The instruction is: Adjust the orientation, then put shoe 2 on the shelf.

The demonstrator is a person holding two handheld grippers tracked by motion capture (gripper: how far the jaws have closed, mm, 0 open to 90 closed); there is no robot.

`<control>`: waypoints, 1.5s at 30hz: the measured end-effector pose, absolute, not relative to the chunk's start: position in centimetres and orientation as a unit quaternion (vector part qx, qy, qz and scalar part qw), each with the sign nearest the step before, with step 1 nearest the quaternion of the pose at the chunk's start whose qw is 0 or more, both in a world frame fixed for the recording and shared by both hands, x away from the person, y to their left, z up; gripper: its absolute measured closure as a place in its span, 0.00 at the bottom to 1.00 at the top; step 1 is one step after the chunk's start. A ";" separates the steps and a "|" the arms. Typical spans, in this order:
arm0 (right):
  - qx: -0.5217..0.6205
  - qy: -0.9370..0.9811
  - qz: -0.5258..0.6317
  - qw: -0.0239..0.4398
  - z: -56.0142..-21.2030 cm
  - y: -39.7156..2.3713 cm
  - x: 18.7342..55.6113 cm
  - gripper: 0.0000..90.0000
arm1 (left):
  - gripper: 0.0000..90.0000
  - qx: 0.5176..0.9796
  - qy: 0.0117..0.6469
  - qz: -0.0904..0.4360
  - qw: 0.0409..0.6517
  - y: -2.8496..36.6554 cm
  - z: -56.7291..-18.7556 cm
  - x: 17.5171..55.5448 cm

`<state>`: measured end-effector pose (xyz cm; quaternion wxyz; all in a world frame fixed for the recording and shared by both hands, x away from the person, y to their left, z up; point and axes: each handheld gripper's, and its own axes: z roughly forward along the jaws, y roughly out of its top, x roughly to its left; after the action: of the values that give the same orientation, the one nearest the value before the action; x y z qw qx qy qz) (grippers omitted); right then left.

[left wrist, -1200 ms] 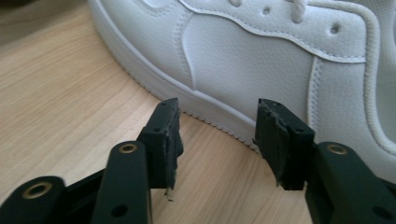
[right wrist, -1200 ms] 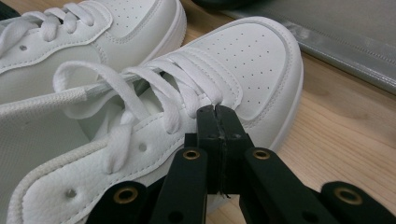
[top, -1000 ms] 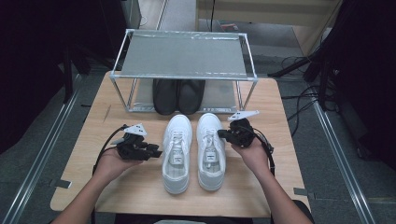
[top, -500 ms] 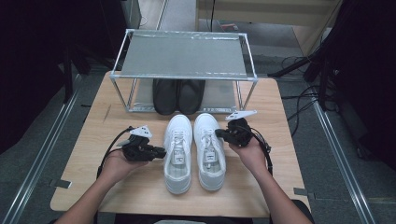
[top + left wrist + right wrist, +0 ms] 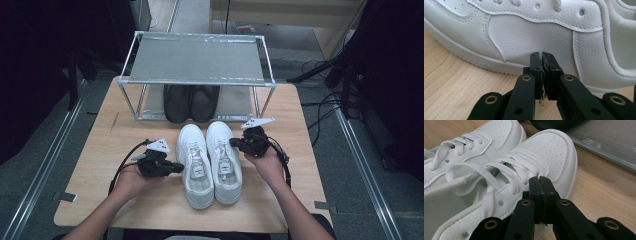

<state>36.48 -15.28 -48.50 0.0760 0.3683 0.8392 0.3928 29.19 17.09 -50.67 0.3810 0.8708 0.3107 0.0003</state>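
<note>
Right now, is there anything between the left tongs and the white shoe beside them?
Nothing visible. The left tongs, which have just been closing with nothing between them, point straight at the outer side of the left white shoe, with only bare table around.

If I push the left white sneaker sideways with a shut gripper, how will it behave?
The left white sneaker would probably slide, not tip: its flat sole lies on the smooth wooden table. Its pebbled side panel looks soft and may dent slightly. It touches the right white sneaker, so both would likely move together.
</note>
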 end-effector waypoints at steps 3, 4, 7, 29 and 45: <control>0.373 0.836 0.395 0.078 -48.5 -15.3 36.6 1.00 | 0.98 0.875 0.301 -0.003 0.379 16.6 -50.6 28.9; 0.373 0.835 0.397 0.079 -48.6 -15.3 36.7 1.00 | 0.98 0.877 0.296 -0.006 0.379 16.4 -50.6 28.8; 0.384 0.828 0.400 0.077 -48.6 -15.4 36.8 0.96 | 0.98 0.878 0.291 -0.011 0.379 16.3 -50.6 28.7; 0.387 0.798 0.455 0.079 -47.0 -16.6 35.6 0.62 | 0.64 0.849 0.341 -0.001 0.404 20.3 -49.5 29.5; 0.360 0.801 0.469 0.092 -45.6 -16.0 33.1 0.60 | 0.51 0.847 0.349 0.006 0.401 21.1 -49.5 30.3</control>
<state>33.14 -16.01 -45.61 0.0922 0.3604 0.8012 0.4688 30.26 21.11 -49.48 0.4015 0.8469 0.3487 0.0060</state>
